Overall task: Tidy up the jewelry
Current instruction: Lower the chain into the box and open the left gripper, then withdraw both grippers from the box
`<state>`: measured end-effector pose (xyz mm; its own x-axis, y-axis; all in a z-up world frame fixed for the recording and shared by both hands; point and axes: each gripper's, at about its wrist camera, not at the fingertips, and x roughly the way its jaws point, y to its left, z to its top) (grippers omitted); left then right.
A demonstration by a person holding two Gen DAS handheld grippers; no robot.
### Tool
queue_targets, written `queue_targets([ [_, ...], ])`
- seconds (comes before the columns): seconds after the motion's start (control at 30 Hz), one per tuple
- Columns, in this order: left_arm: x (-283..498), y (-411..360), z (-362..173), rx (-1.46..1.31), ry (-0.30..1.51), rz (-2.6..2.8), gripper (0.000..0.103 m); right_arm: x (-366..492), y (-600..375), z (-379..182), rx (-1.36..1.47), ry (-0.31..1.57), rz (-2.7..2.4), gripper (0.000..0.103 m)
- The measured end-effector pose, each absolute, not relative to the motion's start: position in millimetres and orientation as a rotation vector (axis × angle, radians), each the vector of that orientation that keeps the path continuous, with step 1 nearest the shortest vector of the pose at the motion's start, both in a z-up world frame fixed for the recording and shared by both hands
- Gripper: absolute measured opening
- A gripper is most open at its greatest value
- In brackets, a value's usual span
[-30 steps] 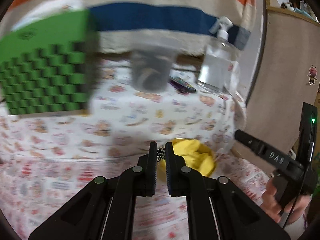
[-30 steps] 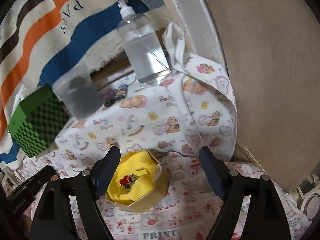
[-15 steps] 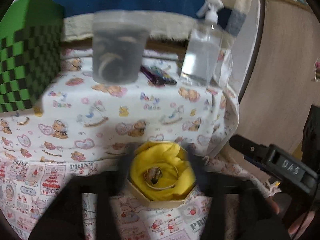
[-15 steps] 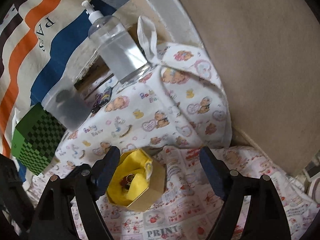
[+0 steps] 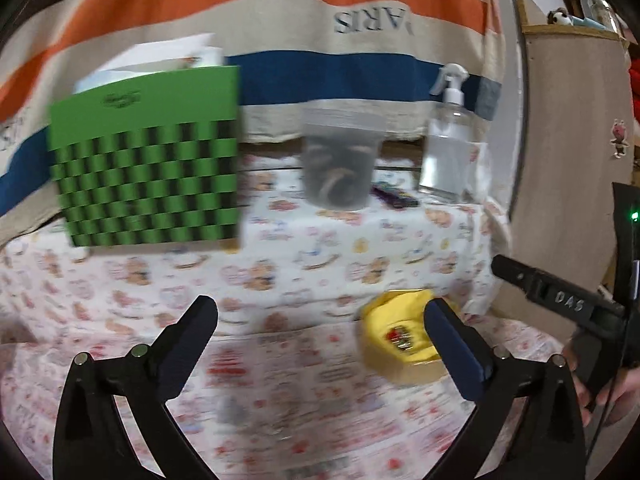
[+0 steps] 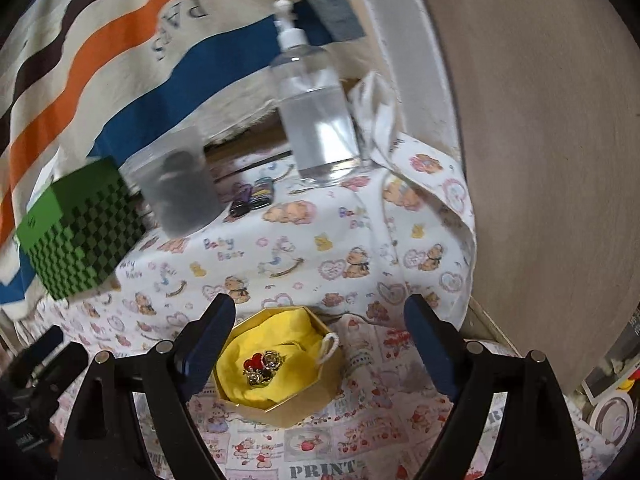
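- Left tongs (image 5: pixel 320 322), clamped on a small trinket a second ago, are opening wide with nothing between them.
- Right tongs (image 6: pixel 320 320) are opening too, empty, straddling the box.
- Jewelry (image 6: pixel 262 366) now lies on yellow cloth inside the gold box (image 6: pixel 300 406); that piece looks delivered.

The left gripper (image 5: pixel 320 320) is opening wide, nothing between its jaws. The right gripper (image 6: pixel 320 320) is also opening, empty, above the yellow-lined box (image 6: pixel 280 364).

Jewelry (image 6: pixel 262 366) in box (image 6: pixel 316 394) at front, tub (image 6: pixel 180 192) behind, bottle (image 6: pixel 316 120) right of tub
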<state>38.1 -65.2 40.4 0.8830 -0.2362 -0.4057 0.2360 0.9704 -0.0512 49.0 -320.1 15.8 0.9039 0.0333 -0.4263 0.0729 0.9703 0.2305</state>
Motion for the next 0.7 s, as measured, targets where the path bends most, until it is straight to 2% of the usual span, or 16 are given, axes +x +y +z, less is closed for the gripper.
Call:
queue_targets([
  [0.27, 26.2, -26.0, 25.9, -0.005, 0.465, -0.178, 0.102, 52.5, -310.5, 10.0, 0.212, 0.471, -0.004, 0.090],
  [0.7, 17.6, -7.2, 3.6, 0.030, 0.367, -0.117, 0.102, 57.9, -295.6, -3.9, 0.151, 0.487, 0.003, 0.090],
])
